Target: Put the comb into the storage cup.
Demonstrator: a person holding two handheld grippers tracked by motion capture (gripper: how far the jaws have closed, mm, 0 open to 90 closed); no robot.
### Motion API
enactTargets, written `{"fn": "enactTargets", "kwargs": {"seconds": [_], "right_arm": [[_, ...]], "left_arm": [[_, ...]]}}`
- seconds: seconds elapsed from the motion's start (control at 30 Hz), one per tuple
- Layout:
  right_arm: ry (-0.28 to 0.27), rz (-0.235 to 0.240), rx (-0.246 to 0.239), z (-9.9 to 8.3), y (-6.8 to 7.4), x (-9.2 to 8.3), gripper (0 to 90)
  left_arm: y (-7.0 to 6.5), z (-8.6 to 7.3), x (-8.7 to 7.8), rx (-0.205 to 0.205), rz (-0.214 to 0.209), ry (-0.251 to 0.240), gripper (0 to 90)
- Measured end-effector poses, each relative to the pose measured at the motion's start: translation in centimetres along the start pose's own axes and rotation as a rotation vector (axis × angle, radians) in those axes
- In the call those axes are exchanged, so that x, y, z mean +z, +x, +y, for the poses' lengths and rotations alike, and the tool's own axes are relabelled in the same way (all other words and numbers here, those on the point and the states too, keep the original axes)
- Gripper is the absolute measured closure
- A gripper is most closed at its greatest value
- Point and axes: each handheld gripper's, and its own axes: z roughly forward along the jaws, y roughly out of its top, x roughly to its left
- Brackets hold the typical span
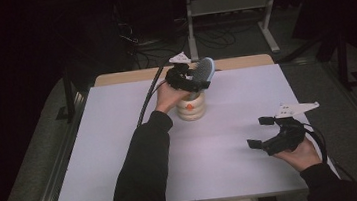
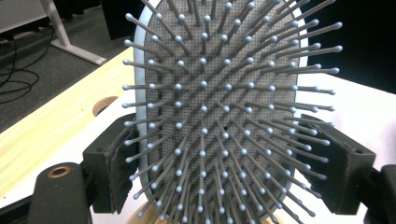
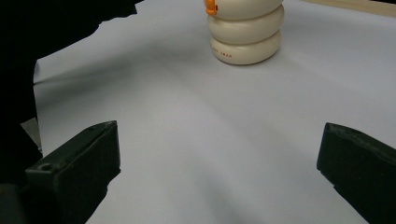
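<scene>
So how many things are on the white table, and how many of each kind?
Hairbrush: 1, clamped in the left gripper
Cream ribbed holder: 1
Grippers: 2, counting the right gripper, open
Total: 4

A small red printed mark is seen low on the cream ribbed holder (image 3: pixel 245 35), beyond the right tongs (image 3: pixel 219 172); its characters cannot be read.
</scene>
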Motion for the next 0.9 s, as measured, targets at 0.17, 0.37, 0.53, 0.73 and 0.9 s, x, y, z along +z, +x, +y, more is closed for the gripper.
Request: {"fn": "enactTargets", "kwargs": {"seconds": [0.17,0.37,0.53,0.73,0.9], "right_arm": [[-0.001,0.000,0.001,0.0,0.0,0.0,0.0],[0.003,0.003,0.001,0.0,0.0,0.0,0.0],[0.004,0.004,0.000,0.0,0.0,0.1,0.0],[0.004,0.003,0.001,0.0,0.0,0.1,0.0],[0.004,0.003,0.000,0.0,0.0,0.1,0.0]], "left_arm": [[-0.2,0.1,-0.1,0.009,-0.002,-0.001,19.2],[-0.4,0.6,-0.8,0.016,0.011,-0.022,15.6],[-0.5,0.7,-1.3,0.017,0.012,-0.019,11.3],[-0.6,0.6,-1.7,0.011,0.000,-0.012,4.3],[-0.7,0.6,-2.4,0.003,-0.019,-0.006,0.0]]}}
